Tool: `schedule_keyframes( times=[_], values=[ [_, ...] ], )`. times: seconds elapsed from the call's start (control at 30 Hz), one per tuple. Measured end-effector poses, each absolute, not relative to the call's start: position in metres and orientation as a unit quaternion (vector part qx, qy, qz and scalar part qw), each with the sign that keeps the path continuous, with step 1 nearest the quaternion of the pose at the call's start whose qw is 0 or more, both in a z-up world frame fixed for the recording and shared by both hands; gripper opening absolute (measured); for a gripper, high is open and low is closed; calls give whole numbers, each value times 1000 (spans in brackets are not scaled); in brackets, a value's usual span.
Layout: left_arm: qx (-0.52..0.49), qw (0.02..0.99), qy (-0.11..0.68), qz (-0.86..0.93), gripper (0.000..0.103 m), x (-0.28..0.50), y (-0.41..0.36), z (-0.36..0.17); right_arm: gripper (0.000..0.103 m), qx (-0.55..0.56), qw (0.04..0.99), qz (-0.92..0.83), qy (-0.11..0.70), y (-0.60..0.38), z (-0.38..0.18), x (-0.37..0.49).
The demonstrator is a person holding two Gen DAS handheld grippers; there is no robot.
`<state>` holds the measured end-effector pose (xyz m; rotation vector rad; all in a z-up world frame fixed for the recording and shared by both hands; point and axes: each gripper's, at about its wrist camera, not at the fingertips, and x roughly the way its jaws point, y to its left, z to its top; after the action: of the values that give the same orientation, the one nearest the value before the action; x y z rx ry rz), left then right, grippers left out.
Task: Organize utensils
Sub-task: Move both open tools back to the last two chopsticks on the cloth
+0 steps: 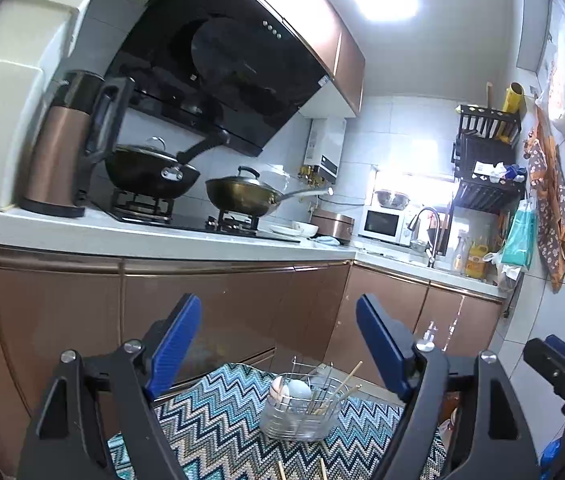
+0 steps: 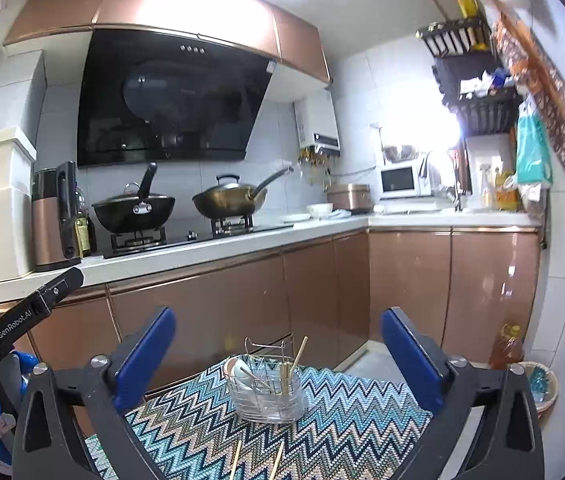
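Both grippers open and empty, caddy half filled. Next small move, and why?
Probably lower the right gripper onto one of the loose chopsticks on the zigzag cloth: they lie outside the wire caddy, which already holds others, and nothing sits between either gripper's fingers.

"GenRobot.AI" stands in white on the black body of the left gripper (image 2: 26, 312), at the left edge of the right wrist view.

Shiny wire-metal caddy (image 2: 266, 392) on a woven zigzag cloth (image 2: 342, 412), pale wooden chopsticks (image 2: 297, 356) inside, glossy copper-toned cabinet doors (image 2: 218, 304) behind.
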<state>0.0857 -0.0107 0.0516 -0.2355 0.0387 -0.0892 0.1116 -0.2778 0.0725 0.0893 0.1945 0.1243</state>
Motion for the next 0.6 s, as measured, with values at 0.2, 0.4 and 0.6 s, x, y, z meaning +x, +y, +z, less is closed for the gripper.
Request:
schedule_keyframes(
  times=[0.2, 0.4, 0.6],
  values=[
    [-117, 992, 3, -42, 79, 54, -2, 62, 103, 42, 995, 47, 80, -271, 84, 78],
    [-131, 990, 13, -53, 79, 36, 11, 66, 103, 36, 996, 46, 70, -265, 90, 52],
    [-126, 988, 52, -74, 79, 34, 17, 63, 103, 67, 994, 61, 54, -267, 90, 39]
  ],
)
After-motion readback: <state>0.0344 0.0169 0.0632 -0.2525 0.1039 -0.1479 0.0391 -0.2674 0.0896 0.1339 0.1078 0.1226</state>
